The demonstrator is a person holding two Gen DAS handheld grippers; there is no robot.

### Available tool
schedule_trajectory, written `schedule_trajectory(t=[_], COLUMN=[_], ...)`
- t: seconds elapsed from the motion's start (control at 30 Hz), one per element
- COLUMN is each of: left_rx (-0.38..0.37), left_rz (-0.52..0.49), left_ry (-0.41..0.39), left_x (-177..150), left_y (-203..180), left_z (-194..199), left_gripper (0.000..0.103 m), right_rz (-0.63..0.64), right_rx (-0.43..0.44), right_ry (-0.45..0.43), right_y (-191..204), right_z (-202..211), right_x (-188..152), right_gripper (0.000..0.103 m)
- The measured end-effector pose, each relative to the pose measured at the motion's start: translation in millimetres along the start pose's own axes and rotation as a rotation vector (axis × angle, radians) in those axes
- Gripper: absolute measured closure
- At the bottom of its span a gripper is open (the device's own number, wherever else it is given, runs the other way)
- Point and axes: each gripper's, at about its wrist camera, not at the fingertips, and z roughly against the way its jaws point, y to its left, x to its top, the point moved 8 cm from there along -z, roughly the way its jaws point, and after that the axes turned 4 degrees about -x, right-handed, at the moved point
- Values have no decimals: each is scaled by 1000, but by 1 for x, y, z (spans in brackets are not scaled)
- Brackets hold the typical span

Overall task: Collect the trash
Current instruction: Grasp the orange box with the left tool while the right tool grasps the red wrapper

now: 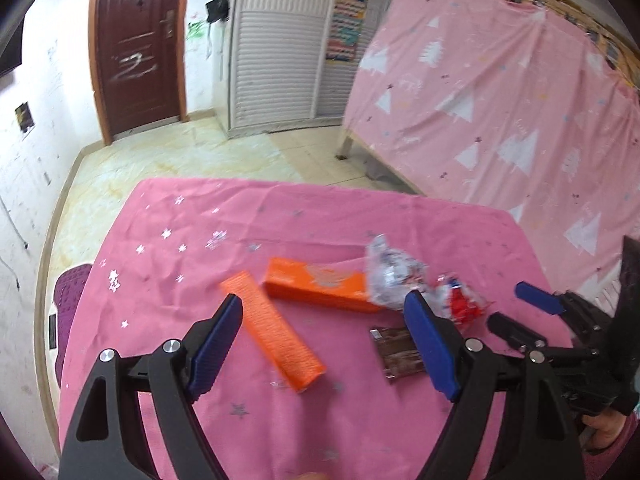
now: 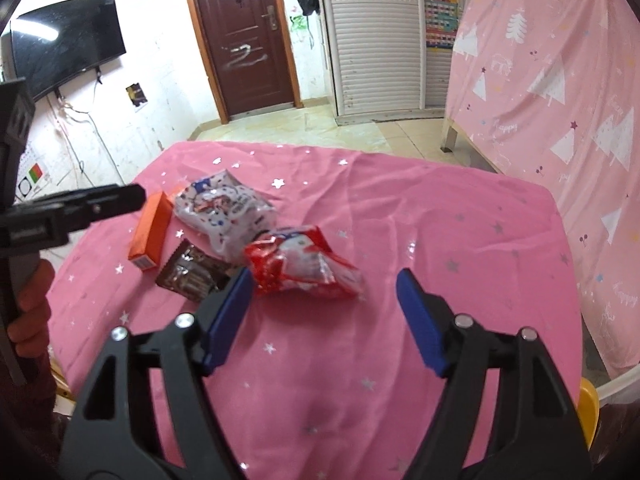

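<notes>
Table draped in pink star-print cloth, bearing the trash in a loose cluster. Left gripper and right gripper, both released, hover above it. Two orange boxes lie left of a white wrapper, red wrapper and brown wrapper.

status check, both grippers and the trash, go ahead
Left gripper open, empty, over near orange box. Right gripper open, empty, short of red wrapper. All trash loose on pink tablecloth. Nothing blocking.
</notes>
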Motion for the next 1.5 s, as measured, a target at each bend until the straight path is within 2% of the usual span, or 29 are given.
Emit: schedule_trajectory(t=[0.1,0.2,0.57,0.63,0.73,0.83,0.87,1.0,1.07,1.17,1.33,1.5], left_rx=[15,21,6,2,-7,10,8,-17,-32,-41,-40,-23], left_rz=[-3,-11,-29,-26,-31,-56,-59,-52,-32,-14,-29,-44], left_ry=[13,27,57,70,81,71,69,63,57,52,34,22], left_x=[-7,-13,-22,-25,-29,-31,-31,-30,-30,-32,-36,-43], left_y=[9,12,11,12,10,7,6,5,8,13,13,18], left_z=[-7,-14,-33,-38,-45,-47,-47,-46,-45,-42,-29,-12], left_gripper=[26,26,26,26,29,36,43,60,65,70,73,80], right_rz=[25,47,15,12,-5,-17,-20,-33,-48,-61,-21,7], right_rx=[-1,-1,-24,-28,-22,-11,-7,3,9,21,-31,-38], right_ry=[10,18,70,72,85,91,92,92,90,82,48,20], right_y=[7,13,7,6,3,2,2,-1,-3,-6,-4,4], right_z=[-7,-14,-39,-41,-44,-45,-45,-45,-45,-43,-32,-18], right_x=[2,5,7,7,5,5,4,5,5,5,5,2], right_gripper=[32,24,25,41,56,60,60,62,63,63,63,63])
